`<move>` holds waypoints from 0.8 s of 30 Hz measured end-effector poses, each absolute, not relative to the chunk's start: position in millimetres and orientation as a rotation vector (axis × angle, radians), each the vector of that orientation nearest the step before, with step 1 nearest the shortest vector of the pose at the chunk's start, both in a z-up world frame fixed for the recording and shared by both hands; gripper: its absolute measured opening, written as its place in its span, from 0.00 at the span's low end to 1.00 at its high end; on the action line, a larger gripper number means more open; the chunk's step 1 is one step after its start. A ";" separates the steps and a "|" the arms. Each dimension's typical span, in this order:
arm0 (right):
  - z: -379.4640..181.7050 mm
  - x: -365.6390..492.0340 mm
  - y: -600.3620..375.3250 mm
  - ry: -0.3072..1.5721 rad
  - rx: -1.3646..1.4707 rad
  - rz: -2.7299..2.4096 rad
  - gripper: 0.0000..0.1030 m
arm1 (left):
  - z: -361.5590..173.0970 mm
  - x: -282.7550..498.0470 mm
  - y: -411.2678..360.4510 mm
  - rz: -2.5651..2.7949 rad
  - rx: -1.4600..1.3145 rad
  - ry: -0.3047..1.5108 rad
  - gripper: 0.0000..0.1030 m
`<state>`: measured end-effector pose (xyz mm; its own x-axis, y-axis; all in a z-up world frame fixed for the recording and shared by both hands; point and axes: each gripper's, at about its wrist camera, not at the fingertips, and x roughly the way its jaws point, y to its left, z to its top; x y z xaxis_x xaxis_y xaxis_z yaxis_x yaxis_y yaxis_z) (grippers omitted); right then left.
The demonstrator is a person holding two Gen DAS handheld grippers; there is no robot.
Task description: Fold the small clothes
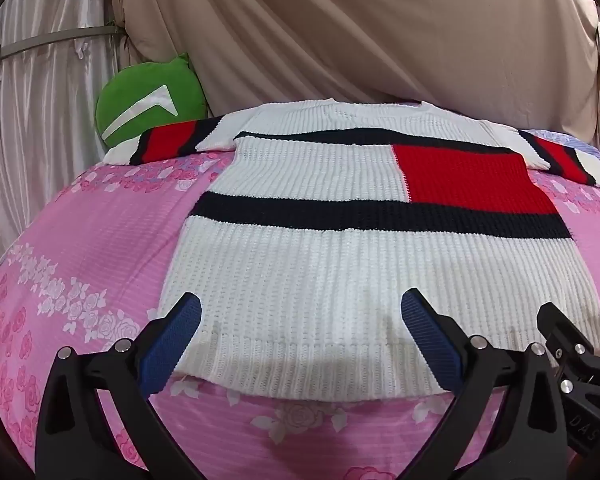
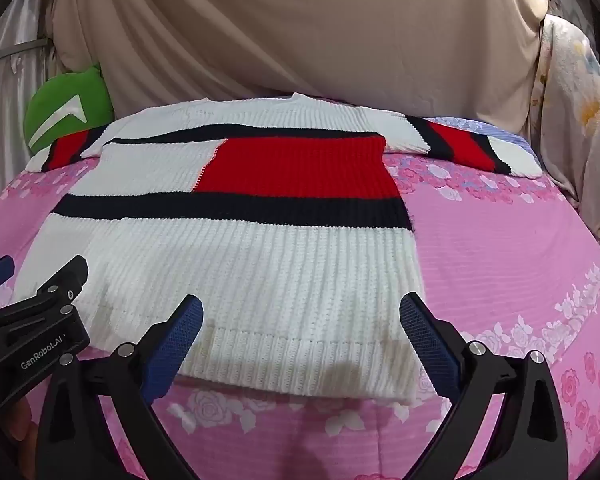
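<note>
White ribbed knit sweater point(image 1: 340, 280) with black bands and a red block point(image 1: 468, 176) lies flat and unfolded on the bed, hem nearest the cameras, both sleeves spread outward at the far end; left sleeve point(image 1: 168, 142) and right sleeve point(image 2: 472, 144) carry red and black stripes. Left hand-held gripper point(image 1: 300, 320), jaws fully apart, hovers over the hem and holds nothing; right hand-held gripper point(image 2: 300, 320), likewise wide open and empty, hovers over the hem's right part, close beside the left one. Pink floral sheet point(image 2: 500, 248) covers the bed; green cushion point(image 1: 148, 108) sits behind the left sleeve; beige draped cloth point(image 1: 360, 32) hangs behind.
</note>
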<state>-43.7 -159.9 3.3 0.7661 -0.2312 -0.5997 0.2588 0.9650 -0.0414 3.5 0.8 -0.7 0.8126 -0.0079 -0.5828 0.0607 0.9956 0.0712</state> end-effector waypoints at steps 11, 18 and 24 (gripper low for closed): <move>3.8 -44.3 -158.3 0.642 0.034 -0.274 0.95 | 1.9 -0.1 1.8 -0.032 0.106 0.588 0.95; 4.4 -45.0 -157.5 0.640 0.033 -0.274 0.95 | 2.5 -1.5 -0.4 -0.032 0.108 0.589 0.95; 5.4 -44.0 -158.1 0.636 0.034 -0.272 0.95 | 3.5 -1.2 -0.9 -0.028 0.108 0.589 0.95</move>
